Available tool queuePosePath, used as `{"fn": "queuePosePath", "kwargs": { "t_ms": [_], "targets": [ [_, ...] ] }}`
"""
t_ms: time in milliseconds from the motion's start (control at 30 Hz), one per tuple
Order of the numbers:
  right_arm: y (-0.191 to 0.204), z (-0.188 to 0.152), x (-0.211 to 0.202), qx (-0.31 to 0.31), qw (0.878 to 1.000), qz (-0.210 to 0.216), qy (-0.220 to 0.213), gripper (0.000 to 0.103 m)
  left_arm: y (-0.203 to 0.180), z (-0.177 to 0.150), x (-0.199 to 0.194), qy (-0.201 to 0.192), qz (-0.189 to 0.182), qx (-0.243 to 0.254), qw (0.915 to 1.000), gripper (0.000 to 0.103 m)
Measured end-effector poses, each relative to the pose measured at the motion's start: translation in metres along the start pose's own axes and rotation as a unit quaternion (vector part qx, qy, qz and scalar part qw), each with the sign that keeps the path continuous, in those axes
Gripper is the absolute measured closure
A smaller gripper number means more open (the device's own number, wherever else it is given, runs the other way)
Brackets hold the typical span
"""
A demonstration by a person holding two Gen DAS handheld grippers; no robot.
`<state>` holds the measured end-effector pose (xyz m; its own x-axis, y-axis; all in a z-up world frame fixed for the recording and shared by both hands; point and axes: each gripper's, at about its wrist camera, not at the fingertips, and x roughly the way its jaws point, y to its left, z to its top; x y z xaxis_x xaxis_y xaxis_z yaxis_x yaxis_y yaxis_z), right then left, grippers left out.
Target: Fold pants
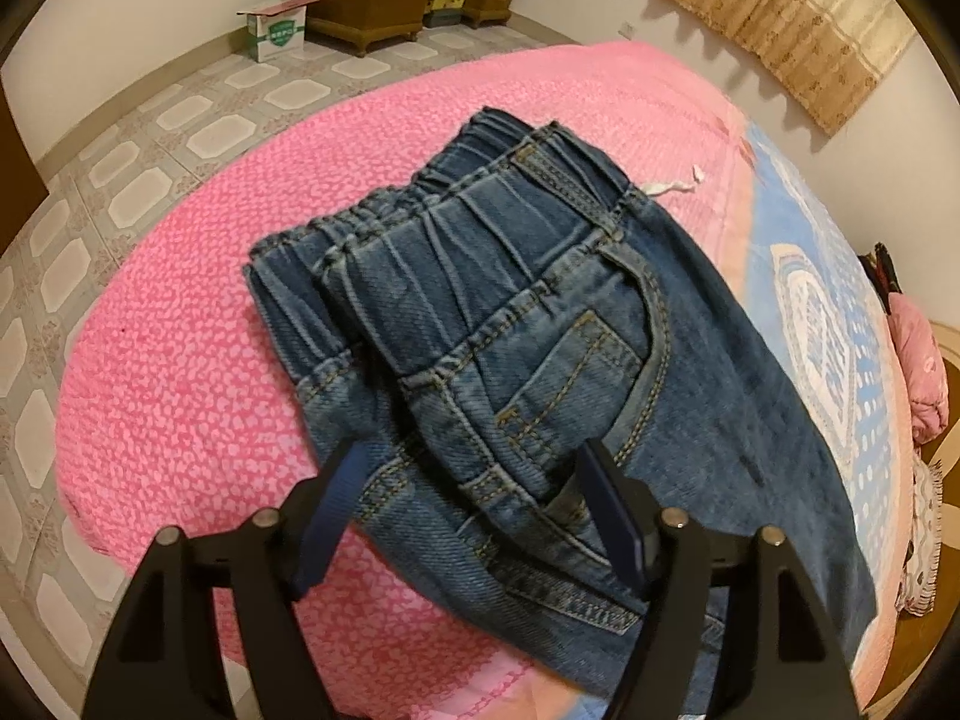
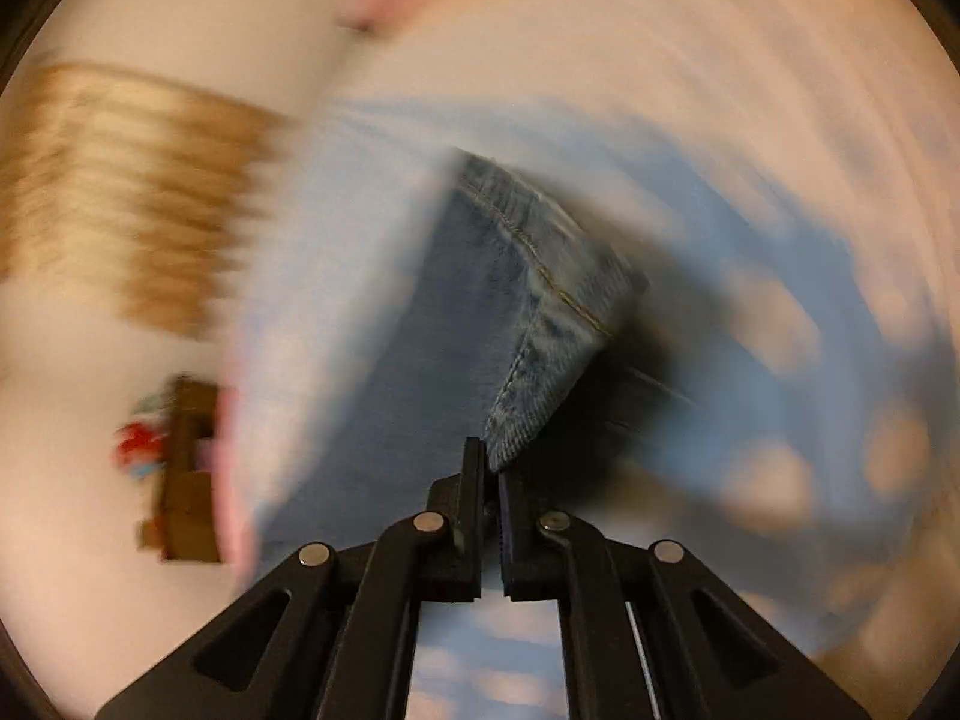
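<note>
The jeans (image 1: 516, 324) are lying on the pink bedspread (image 1: 180, 372), already doubled over, waistband (image 1: 432, 204) bunched at the far end. The left gripper (image 1: 474, 468) is hovering over the pocket area with its jaws standing wide, one either side of a thick fold; whether the pads are touching the cloth is hard to say. The right gripper (image 2: 491, 468) is pinching a hem (image 2: 540, 372) corner, jaws closed tight on it, and that view is smearing with blur.

Denim like this is looking soft but weighty, so it is going to sag and drag rather than float, and it is not slippery. The stitched hems and the elastic waistband are offering the firmest, thickest bites; mid-panel cloth is likely to bunch.

Any writing? A white box (image 1: 277, 30) with a green emblem is sitting on the floor, its print too small to read. No label is showing on the jeans.
</note>
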<state>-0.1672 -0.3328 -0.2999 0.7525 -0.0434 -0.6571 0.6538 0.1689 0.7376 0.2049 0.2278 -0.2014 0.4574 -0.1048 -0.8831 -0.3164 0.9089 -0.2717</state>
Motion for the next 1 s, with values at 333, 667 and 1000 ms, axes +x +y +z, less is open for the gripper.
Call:
{"fn": "queuePosePath", "kwargs": {
  "t_ms": [333,667,1000],
  "targets": [
    [0.087,-0.019,-0.048,-0.121,0.985,-0.070,-0.098,0.098,0.021,0.004,-0.026,-0.041,0.010,-0.015,0.9990,0.028],
    [0.228,-0.159,0.042,-0.249,0.960,0.090,0.092,0.098,0.045,0.004,-0.019,-0.014,-0.058,-0.071,0.9957,0.028],
    [0.242,-0.256,0.106,-0.269,0.932,0.106,0.219,0.098,0.021,0.010,-0.038,-0.066,-0.102,-0.073,0.9899,0.028]
  ]
}}
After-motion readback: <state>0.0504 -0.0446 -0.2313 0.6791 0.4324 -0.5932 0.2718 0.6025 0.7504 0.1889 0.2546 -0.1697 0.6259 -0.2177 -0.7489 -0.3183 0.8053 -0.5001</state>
